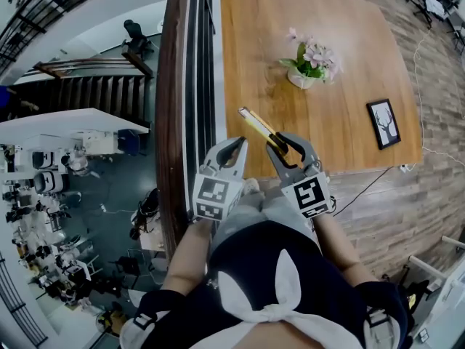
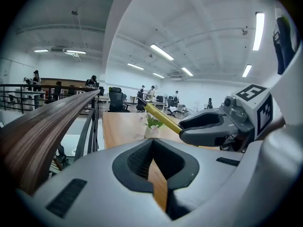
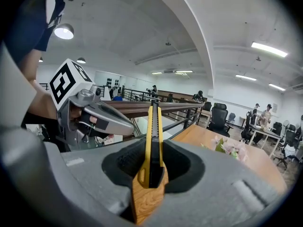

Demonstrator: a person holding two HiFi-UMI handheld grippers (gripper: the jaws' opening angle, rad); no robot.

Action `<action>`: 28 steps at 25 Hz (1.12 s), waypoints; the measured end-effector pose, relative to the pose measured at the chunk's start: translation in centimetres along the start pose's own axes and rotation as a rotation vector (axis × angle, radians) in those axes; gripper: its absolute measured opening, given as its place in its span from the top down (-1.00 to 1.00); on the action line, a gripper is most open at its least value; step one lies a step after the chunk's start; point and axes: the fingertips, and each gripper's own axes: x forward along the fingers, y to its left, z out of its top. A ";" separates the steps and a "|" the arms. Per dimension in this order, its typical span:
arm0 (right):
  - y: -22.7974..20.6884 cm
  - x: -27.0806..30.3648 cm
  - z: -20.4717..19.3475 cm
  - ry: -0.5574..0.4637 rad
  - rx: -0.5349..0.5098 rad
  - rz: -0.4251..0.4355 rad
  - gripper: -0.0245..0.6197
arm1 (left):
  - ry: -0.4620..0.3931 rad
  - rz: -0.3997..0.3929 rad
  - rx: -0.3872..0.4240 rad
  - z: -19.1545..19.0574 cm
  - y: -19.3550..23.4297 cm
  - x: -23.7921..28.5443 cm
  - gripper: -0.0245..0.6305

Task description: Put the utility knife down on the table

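Observation:
A yellow and black utility knife point(image 1: 261, 129) sticks out of my right gripper point(image 1: 289, 150), whose jaws are shut on its handle end. The blade end points away over the near left part of the wooden table point(image 1: 349, 35). In the right gripper view the knife point(image 3: 154, 141) stands on edge between the pads. Just left of it my left gripper point(image 1: 231, 151) is shut with nothing in it, beside the table's near left corner. The left gripper view shows the knife point(image 2: 163, 118) and the right gripper point(image 2: 208, 129) close on its right.
A white pot of pink flowers point(image 1: 309, 64) stands mid-table, and a small black picture frame point(image 1: 383, 123) lies near the right edge. A dark wooden handrail point(image 1: 174, 107) with railing bars runs along the table's left side, with a drop to a lower floor beyond.

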 end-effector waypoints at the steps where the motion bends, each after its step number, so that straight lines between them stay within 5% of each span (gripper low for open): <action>1: 0.1 0.1 -0.1 0.000 -0.001 0.001 0.58 | -0.001 0.004 -0.002 0.1 0.2 -0.1 0.87; 15: 0.4 1.2 -2.5 0.039 0.025 0.002 0.58 | 0.034 0.007 -0.047 -0.6 0.6 0.5 0.87; 28: 0.5 1.9 -4.6 0.074 0.027 0.006 0.58 | 0.073 -0.003 0.000 -1.4 0.1 0.9 0.87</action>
